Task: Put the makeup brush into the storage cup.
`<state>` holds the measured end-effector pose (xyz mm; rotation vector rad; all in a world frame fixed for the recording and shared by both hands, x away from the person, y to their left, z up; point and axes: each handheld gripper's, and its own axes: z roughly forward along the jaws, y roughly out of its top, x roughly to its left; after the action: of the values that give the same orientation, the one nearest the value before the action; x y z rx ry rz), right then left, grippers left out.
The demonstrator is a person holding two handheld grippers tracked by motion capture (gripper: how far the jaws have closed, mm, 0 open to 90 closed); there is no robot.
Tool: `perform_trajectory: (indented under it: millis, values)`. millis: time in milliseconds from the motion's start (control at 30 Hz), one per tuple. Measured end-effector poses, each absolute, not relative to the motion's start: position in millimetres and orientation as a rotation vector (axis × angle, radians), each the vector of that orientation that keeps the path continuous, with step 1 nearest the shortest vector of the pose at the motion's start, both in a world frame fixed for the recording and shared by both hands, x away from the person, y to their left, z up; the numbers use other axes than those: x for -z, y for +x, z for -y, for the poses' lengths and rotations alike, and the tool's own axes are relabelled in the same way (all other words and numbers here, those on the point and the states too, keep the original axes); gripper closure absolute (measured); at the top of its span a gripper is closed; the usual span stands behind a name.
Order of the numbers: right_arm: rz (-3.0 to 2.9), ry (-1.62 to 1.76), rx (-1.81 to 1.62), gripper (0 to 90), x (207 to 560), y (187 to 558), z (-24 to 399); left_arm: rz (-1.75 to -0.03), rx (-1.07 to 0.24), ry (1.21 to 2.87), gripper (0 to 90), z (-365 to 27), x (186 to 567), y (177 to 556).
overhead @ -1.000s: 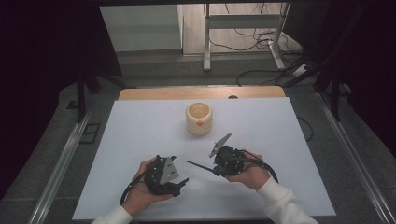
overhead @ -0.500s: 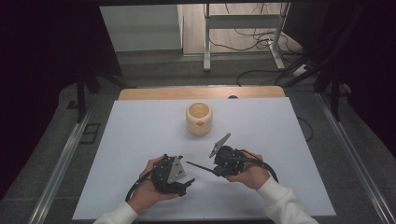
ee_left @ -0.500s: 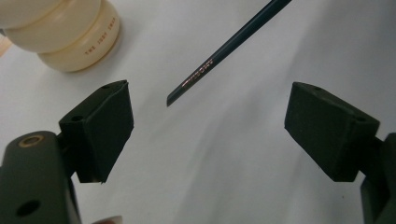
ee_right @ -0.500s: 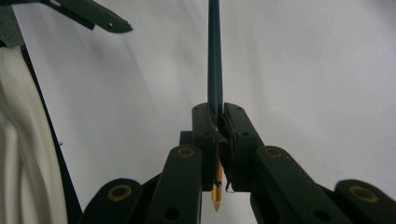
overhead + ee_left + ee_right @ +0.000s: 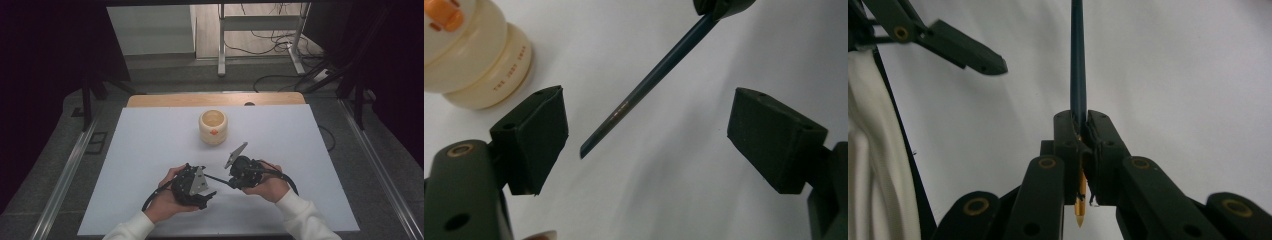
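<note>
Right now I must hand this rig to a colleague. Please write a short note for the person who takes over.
Right gripper: shut on the dark pencil, tip toward its camera, blunt end toward the left gripper.
Left gripper: open, holds nothing; the pencil's free end sits between its jaws, touching neither.
Cream pot: upright farther up the white table, untouched.
Done: pencil lifted.
Left: probably close the left gripper on the pencil, then go on.

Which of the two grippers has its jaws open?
The left gripper: its jaws stand wide apart around the free end of the thin dark blue pencil. The right gripper is clamped on that pencil.
</note>
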<state>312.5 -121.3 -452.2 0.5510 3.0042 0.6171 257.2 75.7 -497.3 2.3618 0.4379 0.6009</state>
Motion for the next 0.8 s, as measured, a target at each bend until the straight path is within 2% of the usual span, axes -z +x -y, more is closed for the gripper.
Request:
perform_trajectory:
  millis: [300,533,800]
  values:
    - [-2.996,0.551,-0.614,84.7,452.3,311.6,120.7,-0.364,-0.595,2.377,21.1,-64.5,496.9,262.0]
    - [-2.995,0.550,-0.614,84.7,452.1,312.8,121.8,-0.370,-0.602,2.383,22.1,-60.7,499.8,263.3]
    - [-2.995,0.556,-0.627,84.7,450.3,311.4,119.3,-0.311,-0.693,2.394,34.6,-51.0,503.9,263.2]
